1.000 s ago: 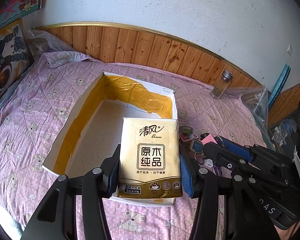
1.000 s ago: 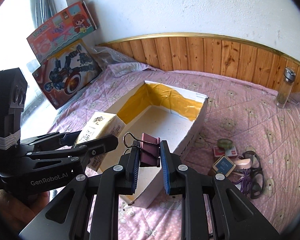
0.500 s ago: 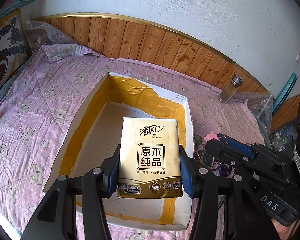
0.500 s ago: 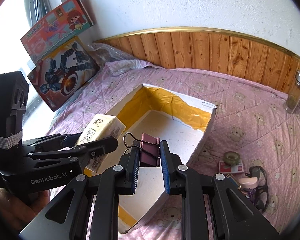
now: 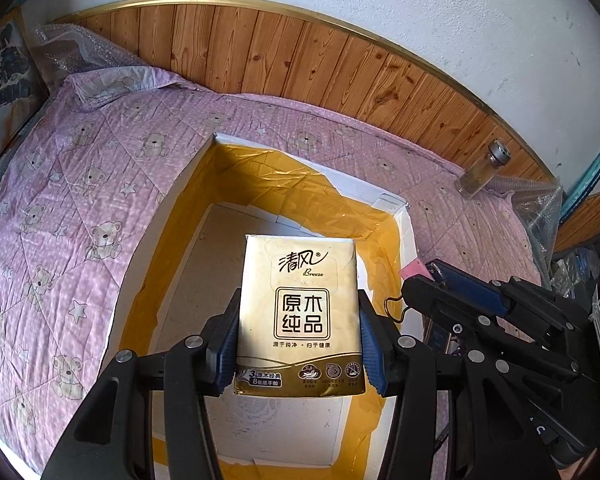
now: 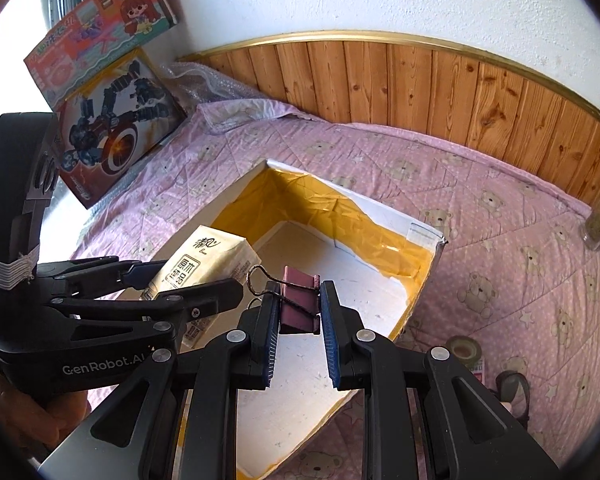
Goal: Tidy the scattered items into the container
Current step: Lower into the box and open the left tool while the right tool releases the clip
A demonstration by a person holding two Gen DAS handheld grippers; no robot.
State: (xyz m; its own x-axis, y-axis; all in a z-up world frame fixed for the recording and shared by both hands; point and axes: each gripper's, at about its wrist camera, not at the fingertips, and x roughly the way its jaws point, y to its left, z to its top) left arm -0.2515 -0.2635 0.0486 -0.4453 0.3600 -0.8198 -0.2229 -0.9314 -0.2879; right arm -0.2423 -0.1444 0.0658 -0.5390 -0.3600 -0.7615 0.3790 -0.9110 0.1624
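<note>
Tissue pack (image 5: 298, 312): pale gold, dark brown lettering, darker gold band at near end. Binder clip (image 6: 299, 300): dusky pink, dark wire handles. Box (image 5: 172, 216): white walls, yellow tape lining inside, off-white floor. Bedsheet (image 5: 80, 208): lilac, white dots, beige teddy bears and stars. Wall panel (image 6: 440, 92): orange-brown knotty wood, gold trim. Gripper pads (image 6: 330, 328): blue on black.

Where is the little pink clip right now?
The pink binder clip is pinched in the right gripper, held above the open box, beside the tissue pack.
</note>
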